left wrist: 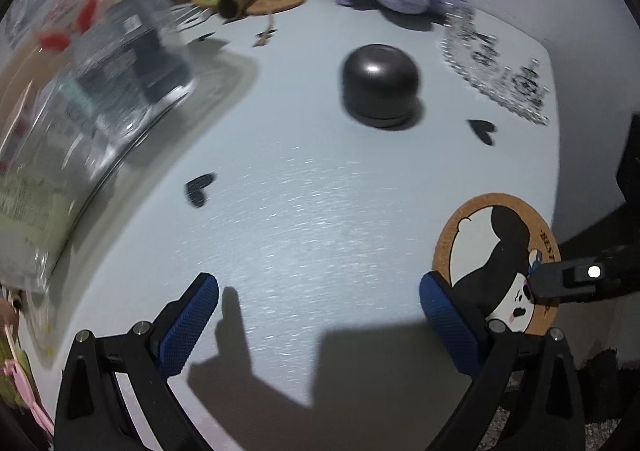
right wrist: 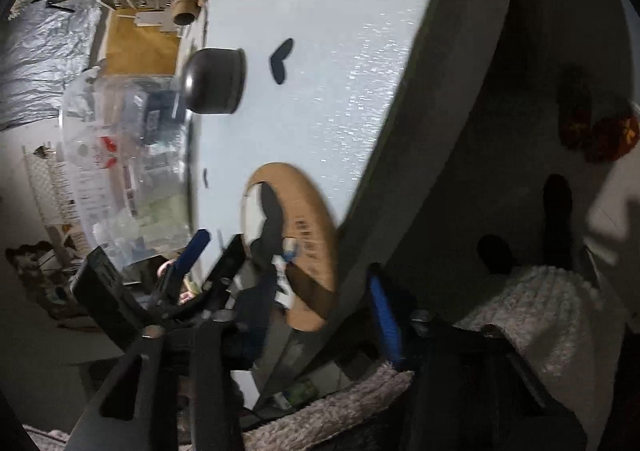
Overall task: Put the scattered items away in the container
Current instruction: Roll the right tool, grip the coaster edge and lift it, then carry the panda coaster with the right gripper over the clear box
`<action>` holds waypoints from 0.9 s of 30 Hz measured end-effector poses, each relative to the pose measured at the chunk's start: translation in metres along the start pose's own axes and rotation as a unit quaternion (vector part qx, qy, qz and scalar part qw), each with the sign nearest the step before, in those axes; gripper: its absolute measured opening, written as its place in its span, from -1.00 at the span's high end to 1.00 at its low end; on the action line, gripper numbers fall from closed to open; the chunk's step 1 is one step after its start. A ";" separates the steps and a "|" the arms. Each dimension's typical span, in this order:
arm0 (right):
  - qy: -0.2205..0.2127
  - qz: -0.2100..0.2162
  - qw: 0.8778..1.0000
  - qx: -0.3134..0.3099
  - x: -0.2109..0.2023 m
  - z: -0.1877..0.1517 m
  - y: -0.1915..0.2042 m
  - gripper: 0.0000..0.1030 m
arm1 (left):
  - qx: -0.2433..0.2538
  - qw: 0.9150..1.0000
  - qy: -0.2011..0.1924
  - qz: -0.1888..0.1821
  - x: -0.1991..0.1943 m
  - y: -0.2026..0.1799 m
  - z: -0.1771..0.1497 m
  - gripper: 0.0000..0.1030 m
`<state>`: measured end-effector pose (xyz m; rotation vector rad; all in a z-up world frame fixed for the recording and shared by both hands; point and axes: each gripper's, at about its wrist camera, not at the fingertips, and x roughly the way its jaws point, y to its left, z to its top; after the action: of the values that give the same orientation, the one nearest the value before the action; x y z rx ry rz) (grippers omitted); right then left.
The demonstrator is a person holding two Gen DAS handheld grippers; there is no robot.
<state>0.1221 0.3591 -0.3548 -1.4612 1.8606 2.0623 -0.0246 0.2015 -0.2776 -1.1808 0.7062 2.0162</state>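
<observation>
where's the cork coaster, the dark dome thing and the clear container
cork coaster (left wrist: pixel 480 211), left wrist view, cork rim at top
dark dome (left wrist: pixel 380 71), left wrist view, rounded top
clear container (left wrist: pixel 120 63), left wrist view, side wall

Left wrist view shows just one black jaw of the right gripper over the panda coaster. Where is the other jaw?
Observer: The right wrist view shows the right gripper with its other jaw past the edge of the table. The coaster lies between the jaws.
Operator: Closed on it yet?
Observer: No. The jaws stand well apart, and the blue pad appears clear of the cork.
Operator: What's below that edge?
Observer: Pale fluffy fabric.
</observation>
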 end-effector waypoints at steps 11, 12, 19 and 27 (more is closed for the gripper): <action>-0.026 -0.010 0.999 -0.043 -0.035 0.005 0.021 0.72 | -0.013 1.000 0.002 -0.015 0.000 -0.002 0.004 -0.95; -0.028 -0.009 0.999 -0.046 -0.038 0.006 0.025 0.77 | -0.017 1.000 0.000 -0.016 -0.002 0.000 0.003 -0.95; -0.035 -0.001 0.998 -0.050 -0.051 0.016 0.051 0.83 | -0.058 0.997 -0.026 -0.041 -0.027 0.019 0.006 -0.95; -0.064 0.051 0.994 -0.073 -0.077 0.030 0.108 0.83 | -0.109 0.986 -0.109 -0.065 -0.095 0.056 0.014 -0.95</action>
<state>0.0880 0.3925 -0.2278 -1.2499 1.8065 2.3230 -0.0419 0.1504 -0.1809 -1.0730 0.2997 2.1102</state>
